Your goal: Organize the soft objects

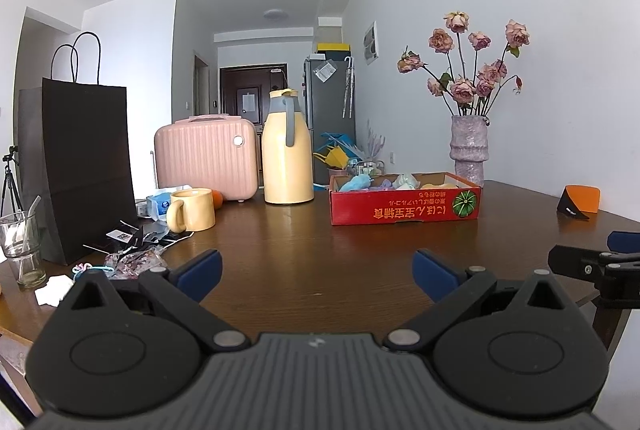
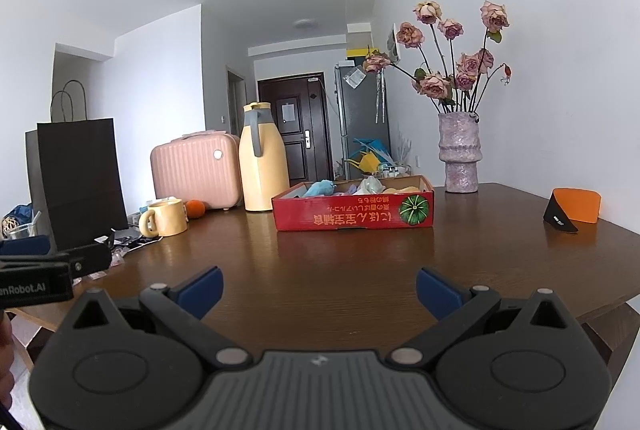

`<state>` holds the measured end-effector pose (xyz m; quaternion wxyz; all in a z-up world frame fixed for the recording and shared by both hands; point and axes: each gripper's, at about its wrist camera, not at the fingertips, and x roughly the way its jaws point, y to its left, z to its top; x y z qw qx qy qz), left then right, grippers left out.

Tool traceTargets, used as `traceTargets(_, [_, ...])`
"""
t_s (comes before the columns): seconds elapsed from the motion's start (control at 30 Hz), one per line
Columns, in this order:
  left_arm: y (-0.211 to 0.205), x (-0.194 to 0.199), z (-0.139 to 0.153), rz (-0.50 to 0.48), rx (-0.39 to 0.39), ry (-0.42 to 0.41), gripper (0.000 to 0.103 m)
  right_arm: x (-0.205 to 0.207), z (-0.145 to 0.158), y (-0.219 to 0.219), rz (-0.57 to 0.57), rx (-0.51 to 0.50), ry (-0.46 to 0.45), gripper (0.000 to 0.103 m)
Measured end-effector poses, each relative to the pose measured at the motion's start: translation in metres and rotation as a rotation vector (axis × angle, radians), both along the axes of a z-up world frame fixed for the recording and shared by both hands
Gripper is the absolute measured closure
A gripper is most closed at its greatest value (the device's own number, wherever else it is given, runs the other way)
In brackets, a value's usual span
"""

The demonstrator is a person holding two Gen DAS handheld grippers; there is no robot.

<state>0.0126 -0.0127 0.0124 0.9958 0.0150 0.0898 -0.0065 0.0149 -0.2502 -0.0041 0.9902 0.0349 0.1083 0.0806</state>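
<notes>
While both grippers, left (image 1: 317, 272) & right (image 2: 319, 290), gape empty, red box (image 2: 353, 214) w/ soft items sits ahead; table (image 2: 320, 254) btwn bare.

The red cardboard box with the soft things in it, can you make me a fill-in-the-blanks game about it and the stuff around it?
1. The red cardboard box has a picture of a green ____ on its front.
2. The tall cream-yellow jug with a grey handle stands between the box and the ____ ribbed hard-shell case.
3. The dried roses stand in a speckled lilac ____.
4. The left gripper and right gripper both have ____ jaws with nothing between them.

Missing words: pumpkin; pink; vase; open
</notes>
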Motion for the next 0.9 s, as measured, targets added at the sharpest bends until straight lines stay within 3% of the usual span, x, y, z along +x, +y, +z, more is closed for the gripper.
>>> traceTargets(0.9, [0.0012,-0.0010,0.0007,0.001,0.004,0.000,0.000,-0.0026,0.0002,-0.0031,-0.008,0.020,-0.010,0.000])
